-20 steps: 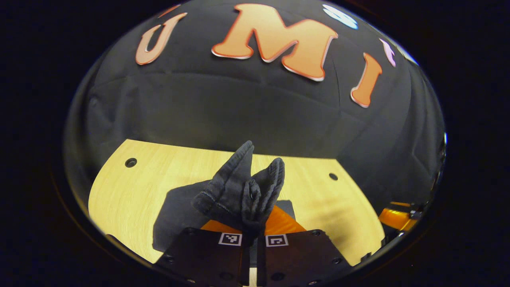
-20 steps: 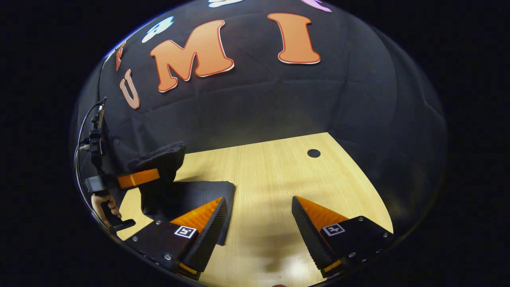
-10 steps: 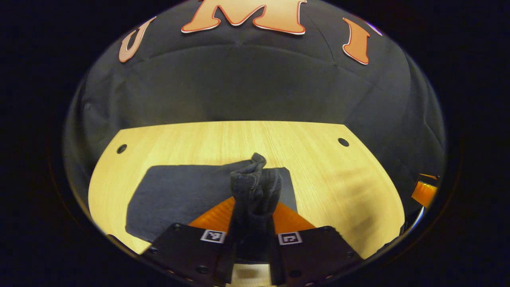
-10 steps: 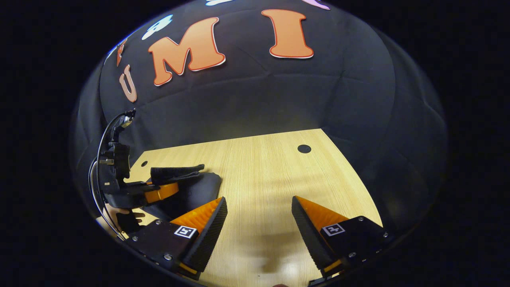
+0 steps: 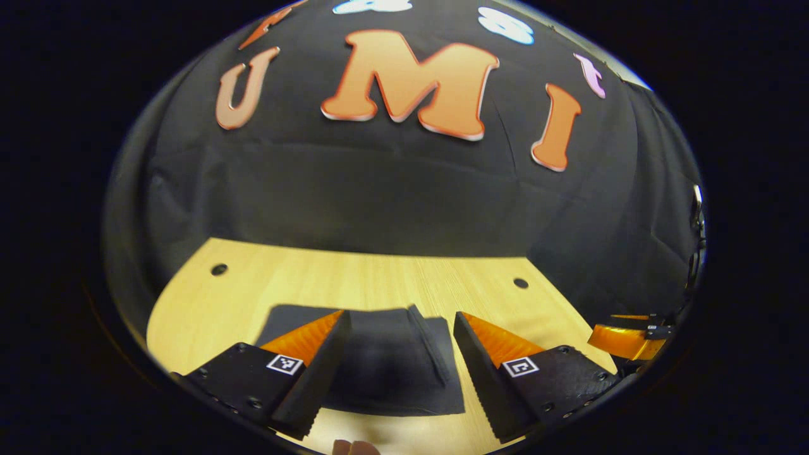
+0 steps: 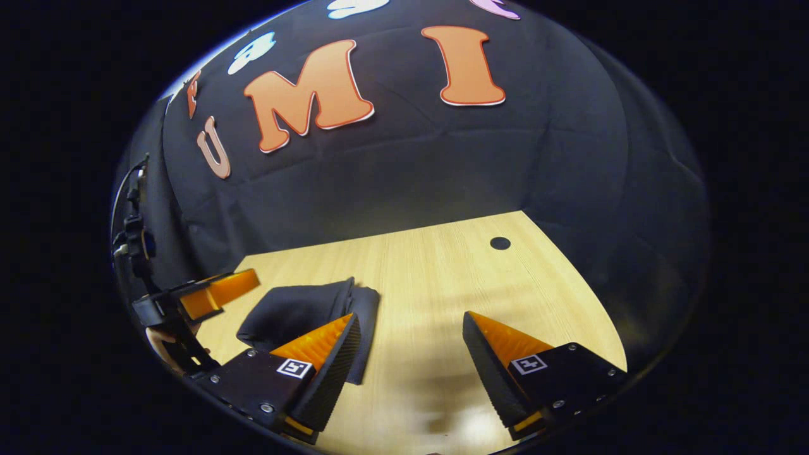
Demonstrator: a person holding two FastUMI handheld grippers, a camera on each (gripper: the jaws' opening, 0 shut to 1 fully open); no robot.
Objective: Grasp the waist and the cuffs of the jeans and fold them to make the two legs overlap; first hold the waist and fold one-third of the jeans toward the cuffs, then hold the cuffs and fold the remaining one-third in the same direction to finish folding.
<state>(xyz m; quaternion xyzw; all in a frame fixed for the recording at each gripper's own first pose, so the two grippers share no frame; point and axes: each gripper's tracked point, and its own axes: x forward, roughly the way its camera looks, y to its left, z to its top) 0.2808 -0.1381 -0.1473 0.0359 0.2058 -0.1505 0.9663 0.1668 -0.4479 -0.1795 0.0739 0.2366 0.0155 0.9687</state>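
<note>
The dark jeans (image 5: 392,360) lie folded in a flat bundle on the wooden table (image 5: 379,278), with a folded edge running across the top layer. My left gripper (image 5: 399,335) is open just above the bundle, a finger on each side, holding nothing. In the right gripper view the jeans (image 6: 303,313) sit to the left, partly behind my own left finger (image 6: 319,351). My right gripper (image 6: 411,338) is open over bare table, to the right of the jeans. The left gripper (image 6: 215,292) also appears at the far left of that view, lifted off the cloth.
Round holes mark the table: two (image 5: 218,270) (image 5: 520,283) in the left gripper view, one (image 6: 500,242) in the right gripper view. The black cloth wall (image 6: 411,170) closes the far side. A fingertip (image 5: 354,447) shows at the bottom edge.
My left gripper carried the pinched end of the jeans down onto the bundle, opened and let go. It has since lifted and drawn back. The right gripper stayed open, nearly still.
</note>
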